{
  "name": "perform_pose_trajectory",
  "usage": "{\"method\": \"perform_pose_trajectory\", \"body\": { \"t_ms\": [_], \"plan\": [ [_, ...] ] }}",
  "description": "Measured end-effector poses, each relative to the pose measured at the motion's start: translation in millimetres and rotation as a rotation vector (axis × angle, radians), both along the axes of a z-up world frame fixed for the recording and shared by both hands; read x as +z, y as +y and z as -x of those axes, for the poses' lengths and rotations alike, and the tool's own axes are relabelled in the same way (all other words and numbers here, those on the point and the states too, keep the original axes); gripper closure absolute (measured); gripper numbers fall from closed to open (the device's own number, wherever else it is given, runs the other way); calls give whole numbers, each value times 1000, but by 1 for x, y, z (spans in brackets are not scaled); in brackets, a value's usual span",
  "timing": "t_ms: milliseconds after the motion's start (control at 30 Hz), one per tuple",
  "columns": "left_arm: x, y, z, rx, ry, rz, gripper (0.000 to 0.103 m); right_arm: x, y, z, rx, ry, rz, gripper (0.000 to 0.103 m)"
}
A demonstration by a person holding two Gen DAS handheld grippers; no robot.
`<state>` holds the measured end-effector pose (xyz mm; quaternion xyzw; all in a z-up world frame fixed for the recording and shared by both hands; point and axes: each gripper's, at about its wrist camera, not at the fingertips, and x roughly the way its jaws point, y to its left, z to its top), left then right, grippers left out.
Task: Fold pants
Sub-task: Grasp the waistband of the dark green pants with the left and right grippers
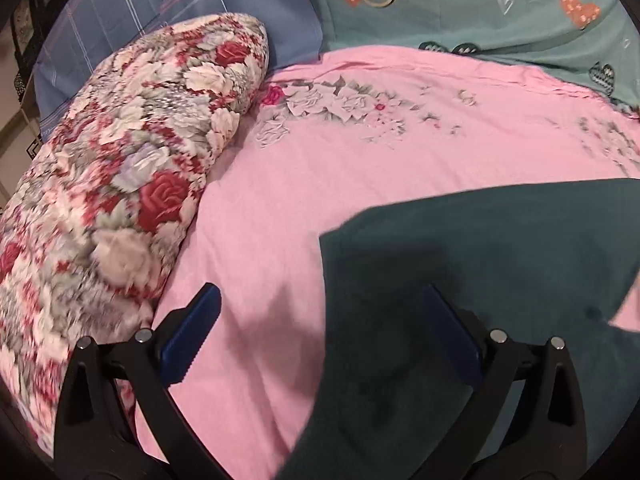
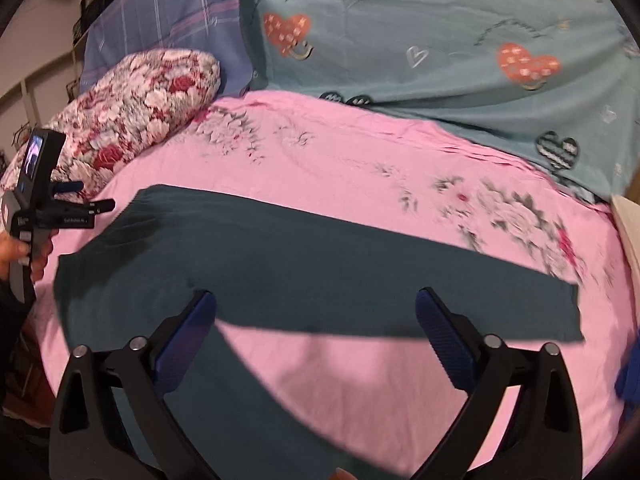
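I see the pink sheet [image 2: 320, 168] filling most of both views, printed with pale flowers along its far side. At twelve to two o'clock in the right view lies a teal cover [image 2: 440, 40] with orange hearts, touching the sheet's far edge. A blue plaid pillow [image 2: 160, 12] sits at eleven o'clock, beside the teal cover. In front of it, at ten o'clock, rests a rolled floral quilt [image 2: 140, 112]; in the left view that quilt [image 1: 120, 160] runs along the whole left side from seven to eleven.

The pants [image 2: 304, 264] lie flat on the sheet, dark green, with one leg stretched from nine toward three o'clock and the other leg running down toward six, under my right gripper [image 2: 316, 312]. In the left view the pants [image 1: 480, 260] fill the four o'clock area, their edge passing between the blue pads.

My right gripper is released, pads wide apart, hovering over the crotch area with nothing between them. My left gripper [image 1: 320, 312] is likewise spread wide, one pad over bare sheet and the other over the pants; I cannot tell whether it touches the cloth. In the right view the left gripper [image 2: 76, 200] appears at nine o'clock, just beside the waistband end, held in a hand [image 2: 16, 256].
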<state>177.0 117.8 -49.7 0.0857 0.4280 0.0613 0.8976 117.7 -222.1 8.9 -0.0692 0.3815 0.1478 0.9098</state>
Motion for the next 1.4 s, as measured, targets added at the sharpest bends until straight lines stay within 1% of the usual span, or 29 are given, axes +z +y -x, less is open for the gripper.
{"method": "perform_pose_trajectory", "body": {
  "t_ms": [67, 100, 133, 167, 200, 233, 333, 367, 400, 433, 500, 533, 567, 600, 633, 667, 833, 900, 1033, 1133, 1233, 1300, 1333, 1367, 1400],
  "plan": [
    [-10, -1, -28, -4, 43, 12, 3, -9, 2, -31, 16, 22, 15, 11],
    [-16, -4, -37, -10, 59, 10, 5, -14, 5, -49, 32, 31, 29, 11],
    [-21, -8, -47, -24, 74, -1, 10, -19, 8, -61, 44, 38, 48, 12],
    [-25, -12, -52, -32, 84, -14, 12, -24, 12, -74, 62, 44, 64, 12],
    [-30, -14, -59, -39, 95, -26, 13, -29, 17, -88, 90, 53, 82, 12],
    [-33, -15, -63, -44, 107, -20, 14, -35, 20, -98, 105, 60, 98, 13],
    [-47, -10, -72, -54, 146, -6, 26, -52, 32, -124, 176, 86, 145, 16],
    [-48, -9, -70, -64, 137, 9, 32, -61, 35, -130, 197, 105, 162, 18],
    [-49, -8, -68, -83, 125, 40, 38, -68, 37, -135, 211, 127, 181, 22],
    [-49, -8, -68, -97, 126, 72, 49, -78, 38, -140, 219, 154, 210, 35],
    [-50, -12, -67, -114, 133, 67, 57, -80, 27, -143, 258, 185, 110, 51],
    [-50, -15, -66, -135, 131, 66, 70, -79, 25, -143, 257, 172, 109, 69],
    [-50, -18, -65, -150, 132, 71, 76, -78, 22, -143, 261, 180, 97, 93],
    [-49, -21, -64, -152, 132, 54, 76, -77, 20, -143, 263, 185, 88, 98],
    [-49, -23, -64, -157, 133, 43, 78, -77, 19, -141, 268, 184, 84, 100],
    [-48, -24, -64, -161, 135, 35, 78, -76, 19, -138, 270, 179, 86, 100],
    [-37, -15, -60, -152, 121, 69, 78, -59, 20, -125, 264, 106, 77, 101],
    [-29, -11, -55, -147, 108, 87, 78, -46, 21, -118, 264, 69, 72, 101],
    [-11, -17, -38, -173, 70, 71, 79, -11, 18, -81, 296, -14, 56, 101],
    [11, -16, -7, -192, 19, 66, 79, 17, 16, -31, 325, -71, 37, 101],
    [35, -11, 44, -218, -41, 62, 79, 35, 15, 37, 382, -107, 20, 101],
    [42, -8, 81, -231, -63, 65, 79, 33, 18, 86, 430, -101, 3, 101],
    [40, -5, 98, -234, -63, 69, 79, 26, 20, 105, 442, -83, -6, 101],
    [33, -3, 119, -237, -54, 70, 79, 12, 24, 124, 454, -51, -12, 101],
    [24, -1, 130, -239, -38, 72, 79, -3, 27, 138, 458, -26, -6, 101]
  ]
}}
